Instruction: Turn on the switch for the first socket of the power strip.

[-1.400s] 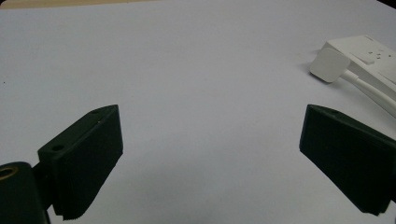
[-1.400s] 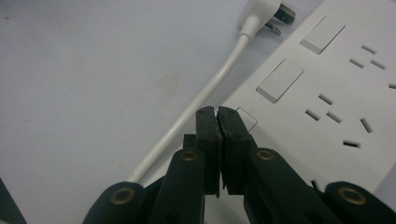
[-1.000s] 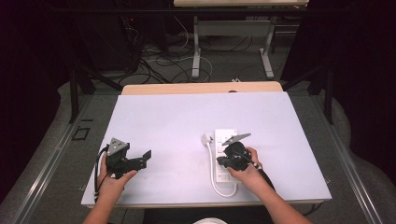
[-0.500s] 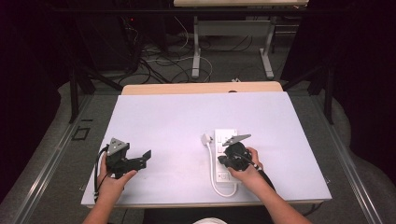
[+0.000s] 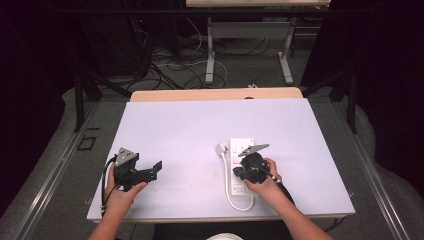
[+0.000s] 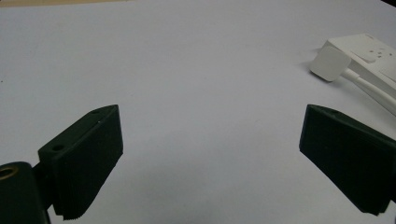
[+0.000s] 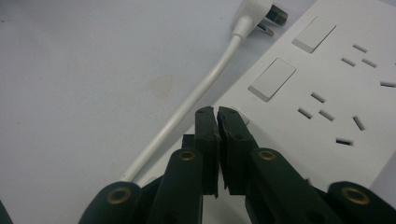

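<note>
Right tool (image 7: 217, 112) jaws parted (barely).

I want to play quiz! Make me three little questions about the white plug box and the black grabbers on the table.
1. True or false: the plug on the white cable is pushed into a socket of the power strip.
2. Which gripper has its fingers spread wide with nothing between them? A) left gripper B) right gripper
3. Fill the gap: the right gripper's fingers are pressed together over one of the strip's ______.

Key
1. False. The plug lies loose on the table beside the strip, prongs bare.
2. A. In the left gripper view its fingers stand far apart over bare table.
3. Switches. Its tips sit at the near switch; touching or not, I cannot tell.
</note>
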